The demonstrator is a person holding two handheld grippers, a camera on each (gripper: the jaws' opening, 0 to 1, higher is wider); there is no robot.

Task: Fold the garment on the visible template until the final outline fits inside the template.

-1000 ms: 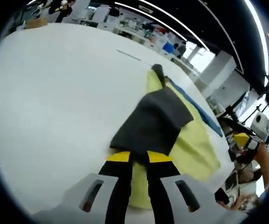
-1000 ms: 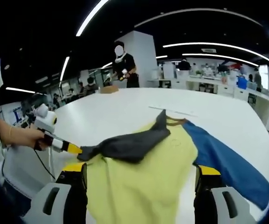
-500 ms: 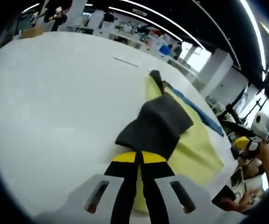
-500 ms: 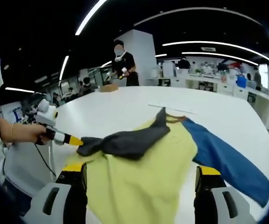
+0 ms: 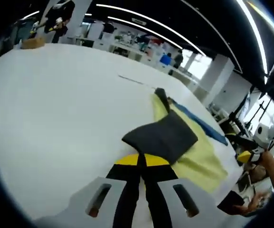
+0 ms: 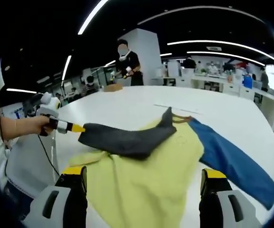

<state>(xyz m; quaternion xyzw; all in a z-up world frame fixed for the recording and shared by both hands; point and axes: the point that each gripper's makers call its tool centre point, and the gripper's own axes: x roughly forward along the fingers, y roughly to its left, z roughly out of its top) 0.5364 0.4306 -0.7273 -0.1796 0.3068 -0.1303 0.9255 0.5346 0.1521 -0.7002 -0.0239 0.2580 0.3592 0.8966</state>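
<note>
- Your left gripper pinched the dark sleeve, lifted over the yellow shirt on the white table.
- Your right gripper hung spread, empty.
- Pulling farther could have dragged the shirt askew.

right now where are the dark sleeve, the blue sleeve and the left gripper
dark sleeve (image 6: 127,140): right gripper view, middle of the lifted grey cloth.
blue sleeve (image 6: 231,164): right gripper view, middle of the blue strip.
left gripper (image 6: 82,128): right gripper view, yellow tip pinching the sleeve end.
</note>
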